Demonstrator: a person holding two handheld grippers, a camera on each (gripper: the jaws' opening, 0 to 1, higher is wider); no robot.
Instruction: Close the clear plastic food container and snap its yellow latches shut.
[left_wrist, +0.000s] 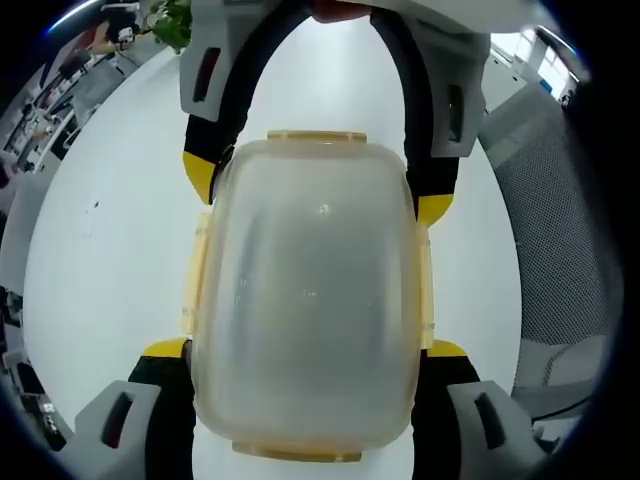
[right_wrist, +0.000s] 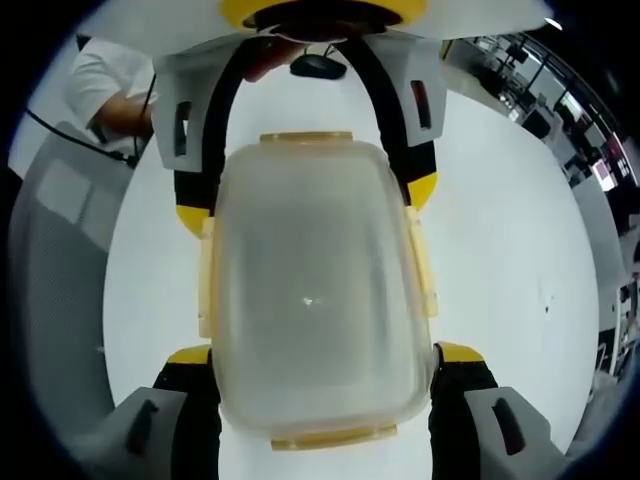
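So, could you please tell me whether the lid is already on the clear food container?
Yes, the lid sits on the container, yellow latches lying along its edges. Whether they are snapped shut, I cannot tell.

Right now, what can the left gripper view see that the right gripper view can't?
Left gripper view alone: a green plant at the top and a mesh chair at the right. Right gripper view alone: a person's white sleeve and a dark mouse on the table. Both: the clear container with yellow latches, held from two ends by both grippers' fingers on the white table.
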